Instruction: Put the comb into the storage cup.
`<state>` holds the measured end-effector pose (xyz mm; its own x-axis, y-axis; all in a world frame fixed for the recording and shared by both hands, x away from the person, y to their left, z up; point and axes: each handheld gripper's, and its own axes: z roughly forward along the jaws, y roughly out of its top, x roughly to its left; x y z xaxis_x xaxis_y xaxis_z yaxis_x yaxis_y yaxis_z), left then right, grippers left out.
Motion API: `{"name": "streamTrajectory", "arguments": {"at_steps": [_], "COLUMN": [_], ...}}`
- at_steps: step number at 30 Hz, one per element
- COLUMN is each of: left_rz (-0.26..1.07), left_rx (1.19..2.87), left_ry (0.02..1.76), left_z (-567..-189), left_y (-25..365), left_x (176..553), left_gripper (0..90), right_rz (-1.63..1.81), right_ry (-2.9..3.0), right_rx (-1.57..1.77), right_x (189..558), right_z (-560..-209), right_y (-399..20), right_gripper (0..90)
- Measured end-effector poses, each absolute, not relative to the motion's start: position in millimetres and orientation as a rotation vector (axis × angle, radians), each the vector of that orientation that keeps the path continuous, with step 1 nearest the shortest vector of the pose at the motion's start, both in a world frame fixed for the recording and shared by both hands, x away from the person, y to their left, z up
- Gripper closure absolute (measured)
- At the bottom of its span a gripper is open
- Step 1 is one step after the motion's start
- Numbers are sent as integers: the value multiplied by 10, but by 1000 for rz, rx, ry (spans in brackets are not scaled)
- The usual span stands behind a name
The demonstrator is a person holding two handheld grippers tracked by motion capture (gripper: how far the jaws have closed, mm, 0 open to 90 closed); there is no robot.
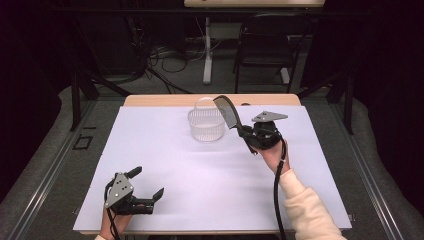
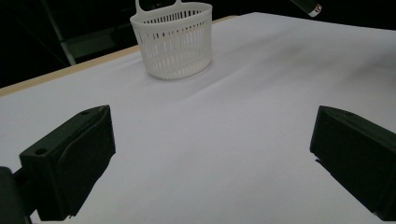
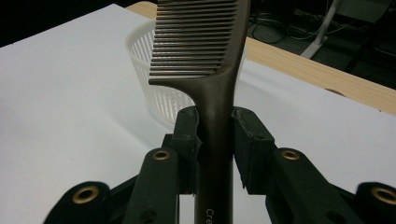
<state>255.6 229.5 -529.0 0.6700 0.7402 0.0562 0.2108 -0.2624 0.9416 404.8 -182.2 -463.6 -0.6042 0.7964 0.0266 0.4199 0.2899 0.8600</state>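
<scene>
A dark brown comb (image 1: 228,113) stands tilted over the right rim of a white slotted basket (image 1: 205,125) at the back middle of the table. My right gripper (image 1: 246,135) is shut on the comb's handle. In the right gripper view the comb (image 3: 205,42) rises between the right gripper's (image 3: 215,140) pads, teeth to the left, with the basket (image 3: 140,51) behind it. Near the front left edge, my left gripper (image 1: 147,182) is open and holds nothing. In the left gripper view its jaws stand wide apart around the left gripper's (image 2: 212,154) gap, over bare sheet, with the basket (image 2: 173,39) far ahead.
A white sheet (image 1: 175,165) covers the wooden table (image 1: 165,100). Beyond the far edge stand a black folding chair (image 1: 265,45) and a white table leg (image 1: 207,55), with cables on the floor. Dark curtains flank both sides.
</scene>
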Motion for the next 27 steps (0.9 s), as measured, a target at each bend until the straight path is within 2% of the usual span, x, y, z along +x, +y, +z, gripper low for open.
{"name": "streamTrajectory", "arguments": {"at_steps": [27], "left_rz": [613], "left_rx": [1806], "left_ry": [764], "left_z": [-5298], "left_y": [2290], "left_x": [2573], "left_gripper": [2], "right_rz": [1245], "right_ry": [2148], "right_rx": [1017], "right_x": [4231], "right_z": [-4505], "right_y": [-1650], "right_gripper": [719]}}
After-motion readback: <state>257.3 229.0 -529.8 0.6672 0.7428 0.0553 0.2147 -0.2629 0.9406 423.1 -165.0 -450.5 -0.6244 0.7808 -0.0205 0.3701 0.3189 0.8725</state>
